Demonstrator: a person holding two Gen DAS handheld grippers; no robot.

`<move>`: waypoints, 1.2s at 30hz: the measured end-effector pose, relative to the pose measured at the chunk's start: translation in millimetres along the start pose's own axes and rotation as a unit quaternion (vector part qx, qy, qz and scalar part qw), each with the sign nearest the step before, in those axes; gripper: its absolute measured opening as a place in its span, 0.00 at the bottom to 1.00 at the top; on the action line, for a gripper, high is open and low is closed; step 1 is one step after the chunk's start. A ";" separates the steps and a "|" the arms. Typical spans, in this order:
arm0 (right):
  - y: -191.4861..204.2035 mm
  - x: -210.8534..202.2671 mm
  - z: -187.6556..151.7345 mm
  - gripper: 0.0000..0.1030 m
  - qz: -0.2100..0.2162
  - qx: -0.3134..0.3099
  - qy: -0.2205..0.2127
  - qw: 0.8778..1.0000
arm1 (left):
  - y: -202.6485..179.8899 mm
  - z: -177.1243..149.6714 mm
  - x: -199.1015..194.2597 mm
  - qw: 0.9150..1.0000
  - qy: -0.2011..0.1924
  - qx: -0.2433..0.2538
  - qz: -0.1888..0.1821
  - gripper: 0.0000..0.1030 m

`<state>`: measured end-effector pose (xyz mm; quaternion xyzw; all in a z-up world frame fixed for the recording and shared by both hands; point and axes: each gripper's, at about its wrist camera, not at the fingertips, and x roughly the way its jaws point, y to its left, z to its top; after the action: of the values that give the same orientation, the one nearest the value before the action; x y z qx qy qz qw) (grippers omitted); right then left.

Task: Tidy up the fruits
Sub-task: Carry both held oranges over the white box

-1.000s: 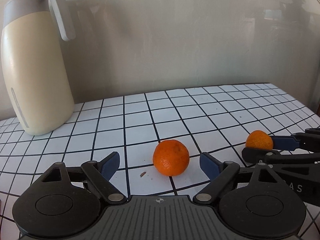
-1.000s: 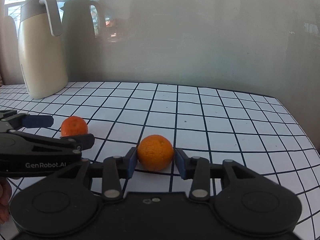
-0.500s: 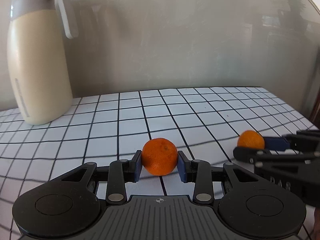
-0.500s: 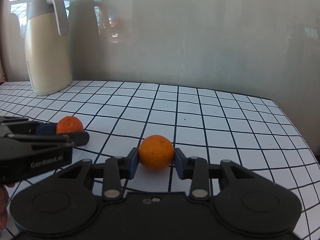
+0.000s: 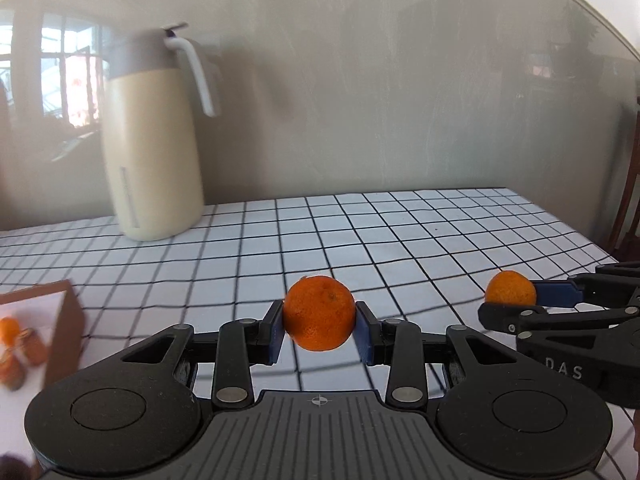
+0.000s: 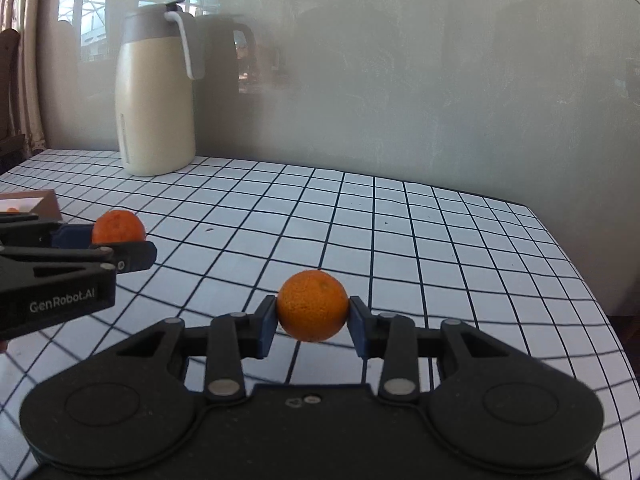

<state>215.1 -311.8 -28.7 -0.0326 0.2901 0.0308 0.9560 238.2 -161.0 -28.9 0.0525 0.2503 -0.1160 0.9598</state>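
Each gripper holds an orange above the checked tablecloth. In the left wrist view my left gripper (image 5: pixel 319 332) is shut on an orange (image 5: pixel 319 312), its blue pads pressing both sides. At the right edge the right gripper (image 5: pixel 520 307) carries a second orange (image 5: pixel 509 287). In the right wrist view my right gripper (image 6: pixel 312 328) is shut on that orange (image 6: pixel 312 306), and the left gripper (image 6: pixel 120 245) with its orange (image 6: pixel 118 227) shows at the left. A brown box (image 5: pixel 60 320) with white lining and several blurred oranges (image 5: pixel 12 344) sits at the lower left.
A tall cream jug (image 5: pixel 150 152) with a grey lid and white handle stands at the back left against the grey wall, also seen as the jug (image 6: pixel 154 92). The tablecloth (image 6: pixel 400 232) ends at an edge on the right. A wooden chair (image 5: pixel 628 184) stands beyond it.
The left gripper closed on its orange, which had lain between open fingers. Both grippers then lifted their oranges and swung left, so the jug moved right in view and the box appeared.
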 end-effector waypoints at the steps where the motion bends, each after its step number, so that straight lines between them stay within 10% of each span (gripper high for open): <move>1: 3.0 -2.9 -1.1 0.28 0.001 0.001 0.000 1.000 | 1.9 -2.9 -7.4 1.000 -0.001 -0.003 0.003 0.35; 36: 137.6 -98.4 -10.6 0.28 0.116 -0.063 -0.086 0.988 | 111.4 -63.6 -180.2 0.987 -0.066 -0.032 0.145 0.35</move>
<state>116.9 -179.5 11.2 -0.0563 0.2058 0.1622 0.9634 83.4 -7.7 9.3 0.0496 0.1792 0.0296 0.9821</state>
